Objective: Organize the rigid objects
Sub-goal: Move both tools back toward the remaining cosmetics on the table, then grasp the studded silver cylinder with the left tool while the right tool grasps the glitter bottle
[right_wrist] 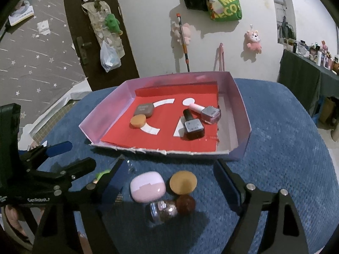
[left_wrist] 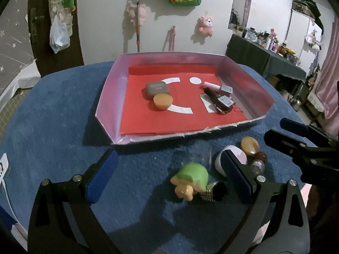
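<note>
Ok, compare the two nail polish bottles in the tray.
The dark bottle has a black cap and deep red-brown glass; the pink bottle has a pale pink cap and pinkish glass. The dark one lies nearer the tray's front edge, the pink one behind it. Both lie on their sides with square bases.

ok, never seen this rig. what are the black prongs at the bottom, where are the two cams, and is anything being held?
No robot arm here: a person holds a two-finger gripper in each hand, and each carries a fisheye camera looking forward along its fingers. The prongs are those fingers. The left gripper frames a green turtle toy. The right gripper frames a pink case, a tan round piece and a small glitter jar. Each camera also catches the other gripper at its edge. Everything sits on a blue cloth. Behind is a pink-walled tray with a red floor, holding a grey case, an orange disc and two nail polish bottles. Both grippers are open; nothing is held.
</note>
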Available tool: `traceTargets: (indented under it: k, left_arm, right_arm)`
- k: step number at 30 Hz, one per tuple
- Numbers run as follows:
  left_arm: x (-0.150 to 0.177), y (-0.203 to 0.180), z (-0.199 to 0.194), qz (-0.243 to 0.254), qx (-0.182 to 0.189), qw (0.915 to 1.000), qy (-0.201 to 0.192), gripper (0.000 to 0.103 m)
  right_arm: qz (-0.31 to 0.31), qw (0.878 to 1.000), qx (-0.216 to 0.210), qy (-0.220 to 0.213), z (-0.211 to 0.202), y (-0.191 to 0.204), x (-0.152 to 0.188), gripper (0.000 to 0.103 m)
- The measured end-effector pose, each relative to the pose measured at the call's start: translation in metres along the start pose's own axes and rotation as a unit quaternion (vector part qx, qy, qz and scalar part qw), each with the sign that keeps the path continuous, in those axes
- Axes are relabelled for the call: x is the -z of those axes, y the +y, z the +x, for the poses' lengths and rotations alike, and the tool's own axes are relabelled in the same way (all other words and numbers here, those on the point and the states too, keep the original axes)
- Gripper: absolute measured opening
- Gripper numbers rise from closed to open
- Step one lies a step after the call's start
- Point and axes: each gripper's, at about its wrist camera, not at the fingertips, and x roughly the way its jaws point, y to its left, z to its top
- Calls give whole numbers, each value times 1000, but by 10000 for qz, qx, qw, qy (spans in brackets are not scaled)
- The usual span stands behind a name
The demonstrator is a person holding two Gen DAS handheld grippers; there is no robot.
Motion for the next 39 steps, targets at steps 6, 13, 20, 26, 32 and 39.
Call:
traceTargets:
  k: [6, 13, 20, 26, 32, 39]
  left_arm:
    - [16, -7, -7, 4, 298, 9996, -1, 98]
    - [38, -28, -10, 282, 490, 9984, 79, 89]
    - [54, -34, -4, 255, 681, 9970, 263, 71]
    - [61, -37, 6, 176, 808, 9956, 429, 58]
    - [57, -39, 10, 172, 813, 9958, 375, 58]
    - [53, -29, 26, -8, 704, 9965, 461, 57]
  right_arm:
    - [48, 9999, 28, 91, 0, -3, 15, 84]
    - [92, 9997, 49, 212, 1, -7, 32, 81]
    - [52, 9995, 70, 296, 2, -8, 45, 77]
    - [67, 9991, -71, 423, 4, -10, 55, 69]
    - [52, 9984, -89, 554, 13, -10, 63, 69]
    - [-189, 9984, -1, 525, 25, -7, 60, 69]
